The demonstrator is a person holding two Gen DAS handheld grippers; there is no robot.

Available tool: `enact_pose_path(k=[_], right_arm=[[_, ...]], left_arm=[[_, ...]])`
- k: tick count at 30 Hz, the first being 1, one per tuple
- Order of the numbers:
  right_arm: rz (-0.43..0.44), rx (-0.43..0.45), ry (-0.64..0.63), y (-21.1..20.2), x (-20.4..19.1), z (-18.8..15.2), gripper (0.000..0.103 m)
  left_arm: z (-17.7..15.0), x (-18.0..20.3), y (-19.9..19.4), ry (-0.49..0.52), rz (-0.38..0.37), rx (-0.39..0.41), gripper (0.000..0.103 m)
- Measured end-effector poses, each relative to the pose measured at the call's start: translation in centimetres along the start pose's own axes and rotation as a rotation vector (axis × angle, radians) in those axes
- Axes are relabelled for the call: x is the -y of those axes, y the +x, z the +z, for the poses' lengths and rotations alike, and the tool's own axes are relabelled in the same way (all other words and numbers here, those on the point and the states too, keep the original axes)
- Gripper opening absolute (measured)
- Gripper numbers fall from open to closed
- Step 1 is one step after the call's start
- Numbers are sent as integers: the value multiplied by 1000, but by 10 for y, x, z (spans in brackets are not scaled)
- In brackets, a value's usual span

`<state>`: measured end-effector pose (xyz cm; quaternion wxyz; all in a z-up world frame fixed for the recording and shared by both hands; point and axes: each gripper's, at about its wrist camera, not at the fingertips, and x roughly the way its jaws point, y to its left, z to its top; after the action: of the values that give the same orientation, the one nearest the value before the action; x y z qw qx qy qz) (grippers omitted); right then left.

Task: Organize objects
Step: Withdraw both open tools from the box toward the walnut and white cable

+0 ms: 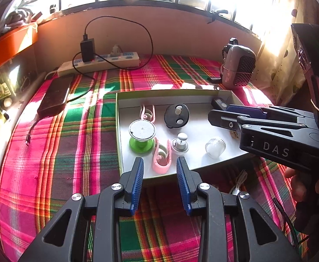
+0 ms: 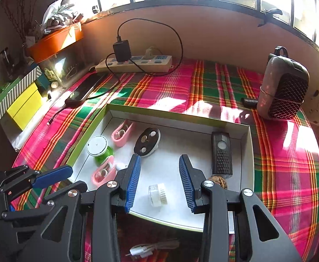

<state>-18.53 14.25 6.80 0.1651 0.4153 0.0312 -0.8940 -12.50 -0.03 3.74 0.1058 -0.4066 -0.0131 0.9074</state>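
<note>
**Both grippers open over a tray of small things**

Sunlight from the barred window fell across a plaid cloth (image 1: pixel 72 131) of pink, green and orange that covered the table. On it sat a shallow white box (image 2: pixel 250 152) with a green outer edge, holding the small objects.

Inside the box lay a green spool (image 1: pixel 141 136) with a pale round top, two pink clips (one (image 1: pixel 162 158) near the front edge, the other (image 1: pixel 147 112) farther back), a black disc (image 1: pixel 176 116) with two pale round spots, a small grey knobbed piece (image 1: pixel 180 145) and a clear ribbed cap (image 2: pixel 156 194). A dark rectangular remote-like device (image 2: pixel 221 152) lay along the right wall of the box, with a brown wrinkled ball (image 2: pixel 219 181) just at its near end.

The left gripper (image 1: pixel 159 163) hung at the front edge of the box with its blue-padded fingers apart, the nearer pink clip in line between them but not touched. The right gripper (image 2: pixel 159 161) was over the box interior, its fingers likewise spread, with the clear cap below and between them, ungripped.

Behind the box, against the wall, a white power strip (image 2: pixel 135 63) carried a black charger (image 2: pixel 122 50) whose cable looped round. A dark phone (image 1: pixel 54 96) rested to the left, and a grey mesh-fronted speaker (image 2: pixel 284 89) stood to the right. A white cable (image 2: pixel 142 250) lay on the cloth in front of the box.
</note>
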Motion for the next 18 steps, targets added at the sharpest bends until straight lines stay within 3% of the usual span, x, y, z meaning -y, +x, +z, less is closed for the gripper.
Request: enact_pose_path(k=[18], right_arm=[[-91,34,51,-42,6,-57,38]], left_arm=[[-22,-2,-18,-27,-34,16,29]])
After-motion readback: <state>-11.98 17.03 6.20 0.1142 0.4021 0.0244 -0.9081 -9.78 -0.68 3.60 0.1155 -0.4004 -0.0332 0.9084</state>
